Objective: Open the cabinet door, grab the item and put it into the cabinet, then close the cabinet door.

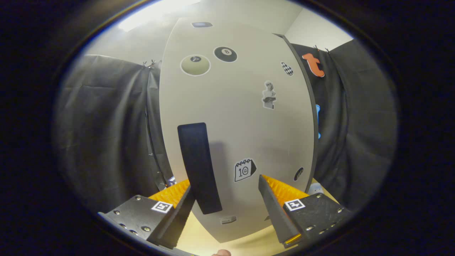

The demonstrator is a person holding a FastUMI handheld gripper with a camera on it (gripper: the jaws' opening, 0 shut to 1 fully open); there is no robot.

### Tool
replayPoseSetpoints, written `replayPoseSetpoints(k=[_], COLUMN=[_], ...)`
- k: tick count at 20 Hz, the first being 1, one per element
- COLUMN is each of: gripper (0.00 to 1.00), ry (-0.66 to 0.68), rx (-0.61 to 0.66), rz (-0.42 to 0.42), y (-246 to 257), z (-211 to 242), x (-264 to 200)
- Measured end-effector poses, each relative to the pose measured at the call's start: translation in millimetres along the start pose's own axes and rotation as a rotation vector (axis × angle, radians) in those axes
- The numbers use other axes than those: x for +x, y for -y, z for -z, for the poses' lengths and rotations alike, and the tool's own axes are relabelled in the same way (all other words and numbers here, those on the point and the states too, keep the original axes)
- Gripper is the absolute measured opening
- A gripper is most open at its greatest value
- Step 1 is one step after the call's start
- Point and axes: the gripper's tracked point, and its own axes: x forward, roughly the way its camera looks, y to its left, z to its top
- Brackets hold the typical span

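A white cabinet door (234, 117) with several stickers stands close in front of me, its face turned toward me. A long black vertical handle (198, 167) is fixed on its left part. My gripper (227, 183) is open, its fingers spread wide. The left fingertip (188, 193) sits right beside the handle's lower left edge, and the right fingertip (265, 185) is well to the handle's right. The handle lies between the fingers, with neither pressing on it as far as I can tell. The item for the cabinet is hidden from me.
Black cloth walls (106, 135) hang to the left and right of the cabinet. A light wooden tabletop (217, 245) shows below the door, between the fingers. The door's dark right edge (312, 117) runs close to the cloth.
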Motion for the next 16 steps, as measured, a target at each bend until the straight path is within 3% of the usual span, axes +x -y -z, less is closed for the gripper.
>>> replayPoseSetpoints(k=[16], gripper=[0.99], ry=[-0.003], rx=[0.030], rz=[-0.047], y=[-29.3], z=[6.3], x=[58.7])
